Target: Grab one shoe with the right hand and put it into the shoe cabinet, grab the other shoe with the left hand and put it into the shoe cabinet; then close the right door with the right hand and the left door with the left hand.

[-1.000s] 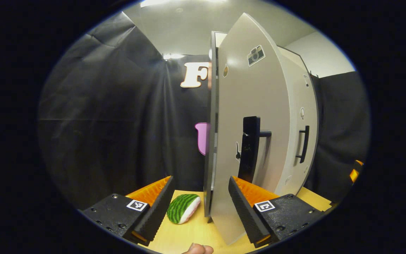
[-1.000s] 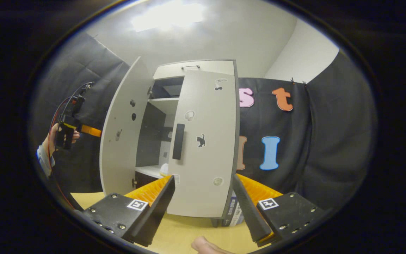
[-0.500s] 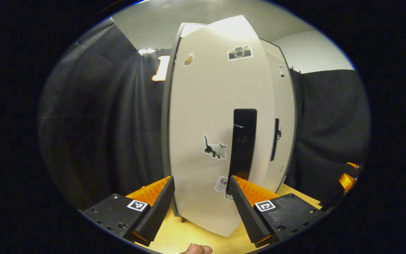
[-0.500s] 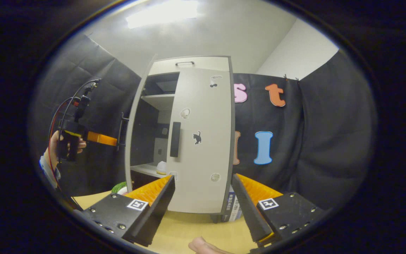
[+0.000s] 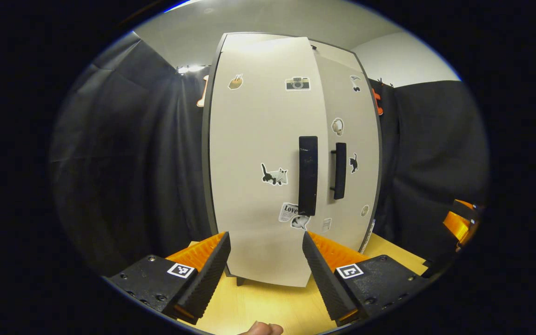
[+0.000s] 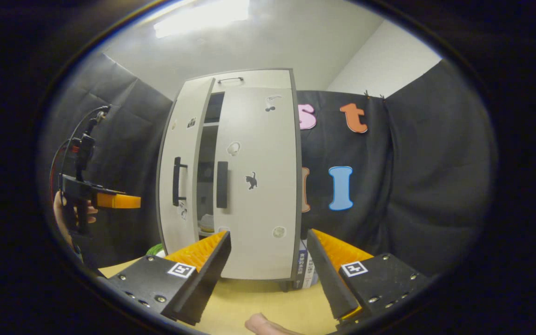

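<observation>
On the desk (image 5: 268, 307) the shoe cabinet (image 6: 258, 79) has its right door (image 6: 258, 186) shut and left door (image 5: 258, 153) slightly ajar, a shoe (image 6: 206, 222) glimpsed inside; both grippers' jaws gape empty, so the left gripper (image 5: 264, 260) must push it home, I judge.

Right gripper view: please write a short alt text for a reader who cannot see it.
A pale shoe cabinet stands on a wooden table, right door shut, left door ajar with a dark gap between. The right tongs hang open before it; the left tongs, hand-held, are beside the left door.
</observation>
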